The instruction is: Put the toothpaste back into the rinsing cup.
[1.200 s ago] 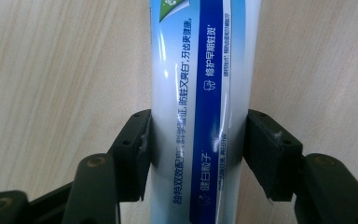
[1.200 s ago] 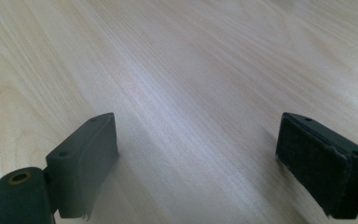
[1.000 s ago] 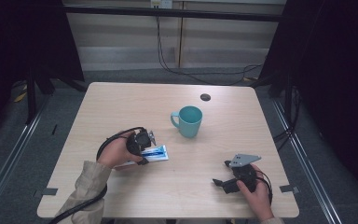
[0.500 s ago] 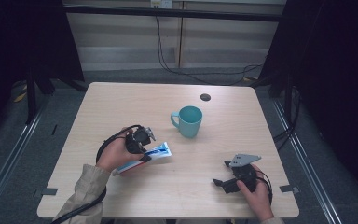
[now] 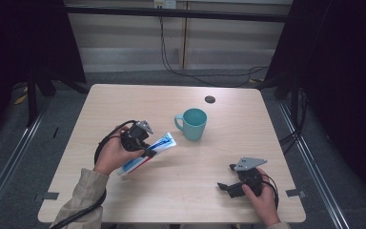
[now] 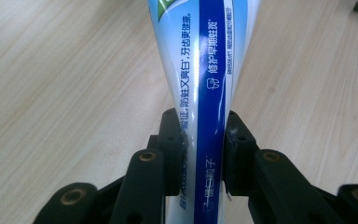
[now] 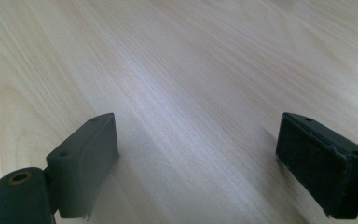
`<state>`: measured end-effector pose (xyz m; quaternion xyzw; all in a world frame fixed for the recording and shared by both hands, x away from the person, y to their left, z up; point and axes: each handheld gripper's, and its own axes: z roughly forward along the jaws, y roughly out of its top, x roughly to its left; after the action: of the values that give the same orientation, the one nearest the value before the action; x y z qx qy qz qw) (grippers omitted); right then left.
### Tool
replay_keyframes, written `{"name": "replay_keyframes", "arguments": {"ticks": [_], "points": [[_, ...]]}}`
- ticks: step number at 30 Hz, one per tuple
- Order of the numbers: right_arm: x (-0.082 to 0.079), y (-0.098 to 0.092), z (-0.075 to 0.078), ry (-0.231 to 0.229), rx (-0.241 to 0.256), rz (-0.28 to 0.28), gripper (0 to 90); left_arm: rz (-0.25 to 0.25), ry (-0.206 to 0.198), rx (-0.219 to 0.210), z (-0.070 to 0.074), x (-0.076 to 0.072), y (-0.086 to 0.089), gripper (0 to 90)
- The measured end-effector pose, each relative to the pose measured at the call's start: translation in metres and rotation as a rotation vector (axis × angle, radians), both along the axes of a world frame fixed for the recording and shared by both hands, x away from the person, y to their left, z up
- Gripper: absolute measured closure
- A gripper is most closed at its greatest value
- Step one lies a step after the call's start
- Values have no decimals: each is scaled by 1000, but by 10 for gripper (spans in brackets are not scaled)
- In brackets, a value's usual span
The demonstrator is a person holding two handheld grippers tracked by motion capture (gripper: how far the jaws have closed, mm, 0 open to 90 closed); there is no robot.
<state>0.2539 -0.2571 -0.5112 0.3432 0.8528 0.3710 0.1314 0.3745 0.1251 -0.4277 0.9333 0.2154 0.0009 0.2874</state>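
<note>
Left gripper (image 5: pixel 145 149) jaws clamp toothpaste tube (image 5: pixel 148 152) mid-body, lifted over bench's left half, long axis aimed at teal mug (image 5: pixel 193 123) near centre. Right gripper (image 5: pixel 228 187), jaws wide, empty, rests near front-right corner.

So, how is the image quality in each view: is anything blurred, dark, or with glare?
High view: table evenly lit, surroundings dark, mug sharp. Left gripper view: tube print readable, a soft sheen on it, left gripper clamped around it. Right gripper view: the wood has a pale glare band and looks soft far off; the right gripper pads are slightly blurred.
</note>
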Motion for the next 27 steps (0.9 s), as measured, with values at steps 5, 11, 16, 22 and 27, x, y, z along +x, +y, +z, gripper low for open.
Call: {"name": "replay_keyframes", "arguments": {"ticks": [5, 11, 16, 22, 27], "points": [[0, 0, 0, 0, 0, 0, 120, 33, -15, -45, 4, -1, 1, 733], [0, 0, 0, 0, 0, 0, 120, 50, -25, -74, 8, 0, 0, 734], [0, 0, 0, 0, 0, 0, 120, 66, -38, -108, 10, 0, 1, 735], [0, 0, 0, 0, 0, 0, 120, 90, -36, -147, 16, 1, 2, 735], [0, 0, 0, 0, 0, 0, 120, 105, -53, -197, 20, 0, 4, 736]]}}
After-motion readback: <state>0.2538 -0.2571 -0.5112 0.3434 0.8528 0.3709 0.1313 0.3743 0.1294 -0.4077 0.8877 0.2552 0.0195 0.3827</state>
